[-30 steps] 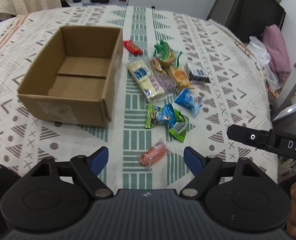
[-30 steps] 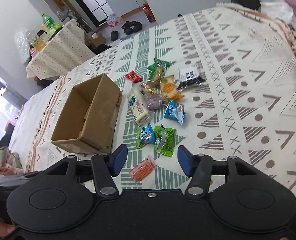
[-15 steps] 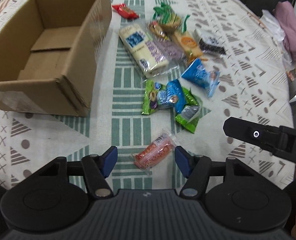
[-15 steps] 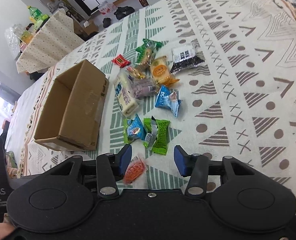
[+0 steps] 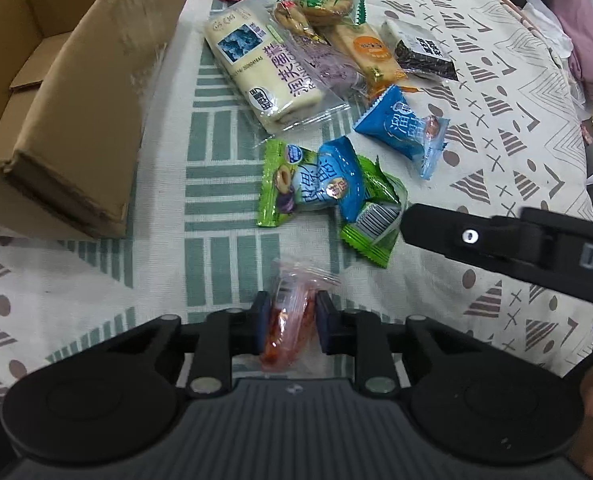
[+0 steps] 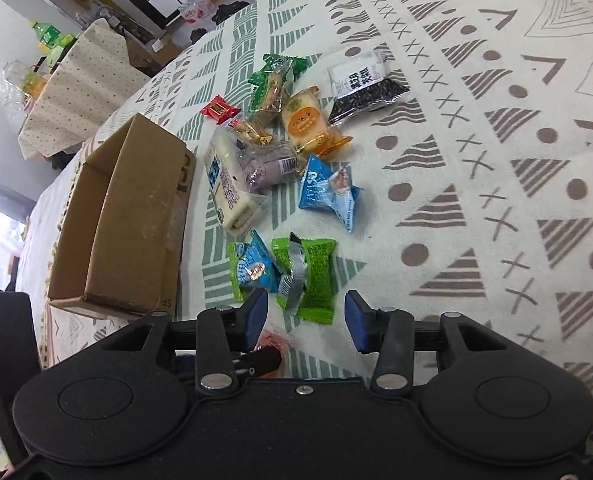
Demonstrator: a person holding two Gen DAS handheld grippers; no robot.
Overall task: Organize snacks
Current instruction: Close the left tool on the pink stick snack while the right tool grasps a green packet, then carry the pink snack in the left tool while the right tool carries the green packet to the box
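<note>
Your left gripper (image 5: 288,316) has just closed on the orange snack (image 5: 286,326) lying near the box (image 5: 96,120); your right gripper (image 6: 304,316), closing but unclenched, straddles the green packet (image 6: 310,276). Next, lift it into the box.

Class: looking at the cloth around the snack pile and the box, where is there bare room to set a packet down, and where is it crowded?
Free: the cardboard box is empty inside, and the tablecloth right of the blue packet is bare. Crowded: the strip between box and black packet.
</note>
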